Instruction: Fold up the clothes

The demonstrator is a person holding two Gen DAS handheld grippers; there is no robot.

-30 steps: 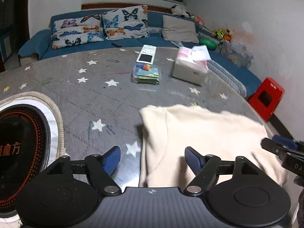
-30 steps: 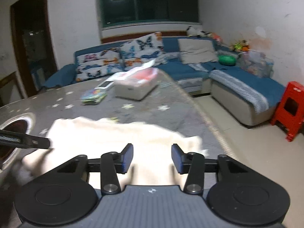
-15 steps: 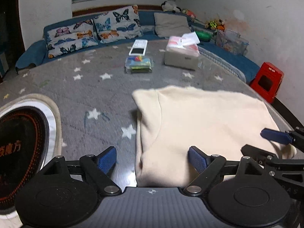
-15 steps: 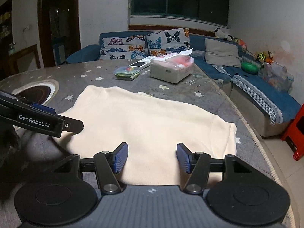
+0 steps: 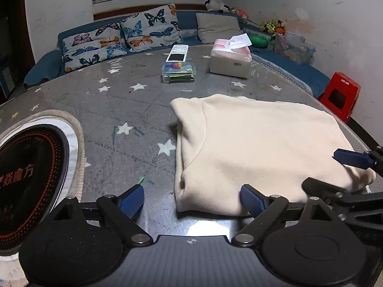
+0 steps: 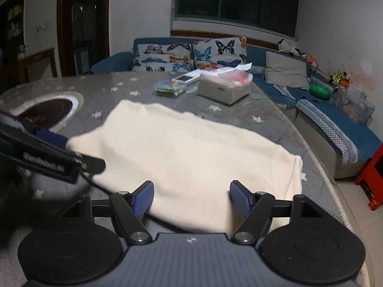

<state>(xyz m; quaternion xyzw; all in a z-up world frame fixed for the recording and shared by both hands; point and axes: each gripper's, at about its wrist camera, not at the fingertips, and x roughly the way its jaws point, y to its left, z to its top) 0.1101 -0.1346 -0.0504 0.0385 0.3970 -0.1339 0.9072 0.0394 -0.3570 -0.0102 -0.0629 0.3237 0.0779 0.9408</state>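
Observation:
A cream garment lies folded flat on the grey star-patterned table. My left gripper stands at its near left corner, jaws wide and still opening. The corner lies between the fingers, and the right pad is at the cloth's edge without pinching it. In the right wrist view the garment spreads ahead of my right gripper. Its jaws are opening over the near hem, not pressing on it. The left wrist view shows the right gripper at the garment's right corner.
At the far side of the table are a tissue box, a remote and a clear plastic box. A round cooker plate is set in the table at left. A blue sofa and a red stool stand beyond.
Both grippers have drawn back toward the near edge and their jaws have widened, the right one most. The garment, blurred and bunched a second ago, now lies flat and still.

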